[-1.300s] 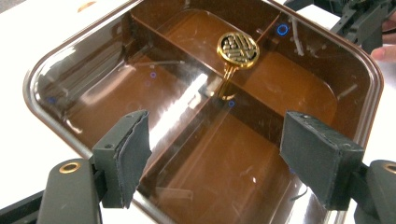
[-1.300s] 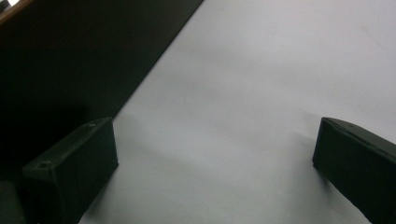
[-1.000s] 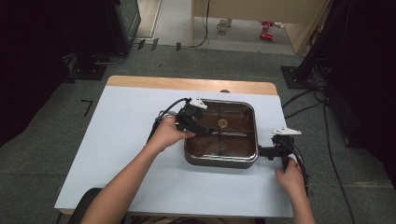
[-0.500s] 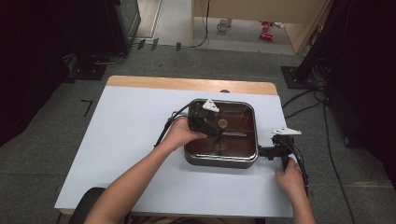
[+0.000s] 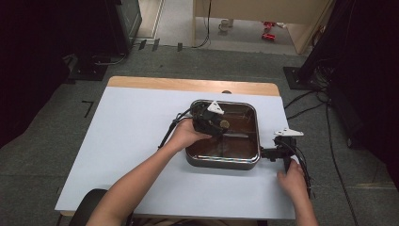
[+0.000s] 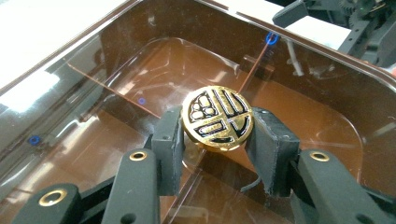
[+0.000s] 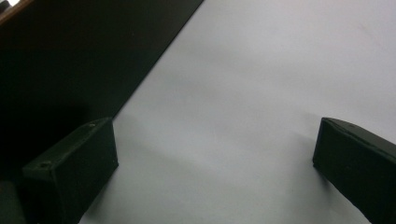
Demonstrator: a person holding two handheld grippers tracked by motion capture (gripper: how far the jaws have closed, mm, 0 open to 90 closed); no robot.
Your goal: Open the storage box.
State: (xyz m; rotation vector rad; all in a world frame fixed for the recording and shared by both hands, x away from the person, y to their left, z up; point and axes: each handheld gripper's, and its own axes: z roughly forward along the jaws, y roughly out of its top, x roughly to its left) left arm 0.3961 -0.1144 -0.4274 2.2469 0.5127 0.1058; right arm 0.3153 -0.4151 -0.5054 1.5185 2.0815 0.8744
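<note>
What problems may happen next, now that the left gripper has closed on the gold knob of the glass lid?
1. The left gripper pinches the round gold knob by its edges only, so the glass lid might slip or tilt when lifted.
2. The right gripper is open over the white table beside the pan, apparently not holding it; the pan may shift or rise with the lid.

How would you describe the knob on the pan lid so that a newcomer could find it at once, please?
On the white table sits a square pan under a brown see-through lid. At the lid's middle stands the round knob, pinched between the left tongs. It is the lone gold disc, patterned in black.
</note>
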